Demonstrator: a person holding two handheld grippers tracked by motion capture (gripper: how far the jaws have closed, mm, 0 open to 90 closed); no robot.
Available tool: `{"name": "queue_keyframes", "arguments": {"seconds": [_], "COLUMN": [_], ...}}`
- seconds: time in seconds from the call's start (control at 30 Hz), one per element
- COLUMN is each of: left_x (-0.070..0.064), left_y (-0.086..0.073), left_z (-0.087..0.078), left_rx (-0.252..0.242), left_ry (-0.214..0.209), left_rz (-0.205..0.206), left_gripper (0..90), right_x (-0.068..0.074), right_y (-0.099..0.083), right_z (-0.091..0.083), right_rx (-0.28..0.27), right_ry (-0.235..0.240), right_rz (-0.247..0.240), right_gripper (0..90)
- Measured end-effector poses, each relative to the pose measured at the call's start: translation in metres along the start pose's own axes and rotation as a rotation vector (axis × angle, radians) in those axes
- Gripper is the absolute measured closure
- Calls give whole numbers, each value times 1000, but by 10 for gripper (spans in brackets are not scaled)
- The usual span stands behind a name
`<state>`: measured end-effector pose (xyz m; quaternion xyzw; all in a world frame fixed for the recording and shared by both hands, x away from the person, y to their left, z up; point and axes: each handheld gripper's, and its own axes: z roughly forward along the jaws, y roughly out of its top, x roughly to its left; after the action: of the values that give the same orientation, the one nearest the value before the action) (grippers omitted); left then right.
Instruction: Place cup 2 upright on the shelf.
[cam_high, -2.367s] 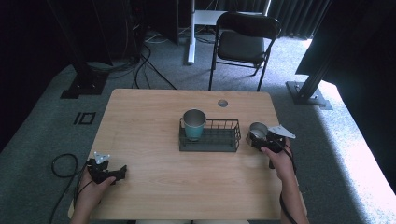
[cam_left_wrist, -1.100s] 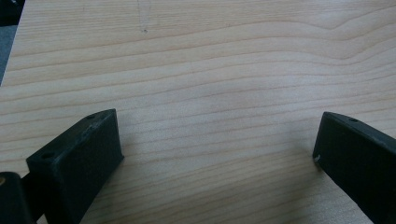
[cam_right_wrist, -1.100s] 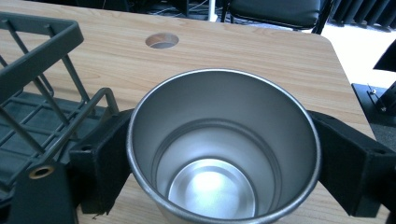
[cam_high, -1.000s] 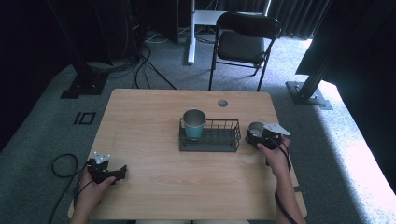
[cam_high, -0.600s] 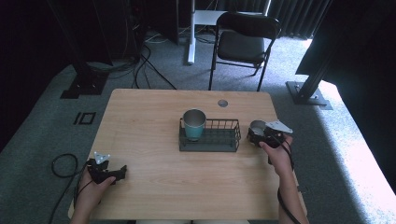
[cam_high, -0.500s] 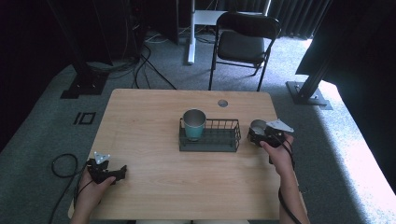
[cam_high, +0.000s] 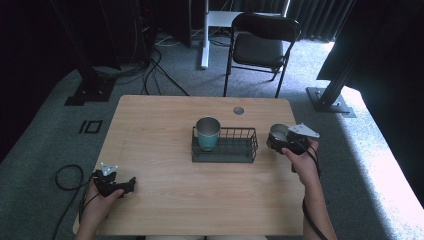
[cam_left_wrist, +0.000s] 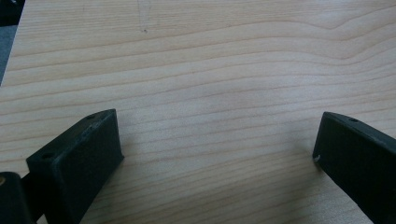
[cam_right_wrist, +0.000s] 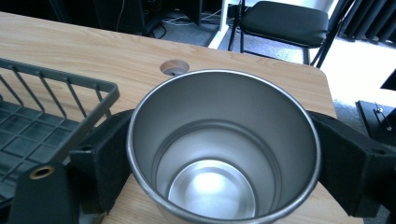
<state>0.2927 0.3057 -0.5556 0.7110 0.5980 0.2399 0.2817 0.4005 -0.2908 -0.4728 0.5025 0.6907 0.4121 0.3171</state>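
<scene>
Right gripper (cam_high: 278, 141) clamps steel cup (cam_right_wrist: 223, 149) between its jaws, wire basket (cam_high: 224, 146) just beside; left gripper (cam_left_wrist: 217, 154) spread wide over bare table (cam_left_wrist: 210, 70).

We find no legible text, label, brand, number or sign on any surface — not on the steel cup (cam_right_wrist: 223, 154), the teal cup (cam_high: 207, 133), the wire basket (cam_high: 224, 152) or the wooden table (cam_high: 165, 120). The black jaws in both gripper views carry only screw holes — no markings.
</scene>
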Motion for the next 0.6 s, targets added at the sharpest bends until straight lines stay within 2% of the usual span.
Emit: {"name": "queue_keyframes", "arguments": {"seconds": [0.6], "left_x": [0], "left_y": [0], "left_z": [0], "left_rx": [0], "left_ry": [0], "left_rz": [0], "left_gripper": [16], "right_x": [10], "right_y": [27], "right_z": [-11], "right_rx": [-30], "right_ry": [47], "right_rz": [-45], "right_gripper": [131]}}
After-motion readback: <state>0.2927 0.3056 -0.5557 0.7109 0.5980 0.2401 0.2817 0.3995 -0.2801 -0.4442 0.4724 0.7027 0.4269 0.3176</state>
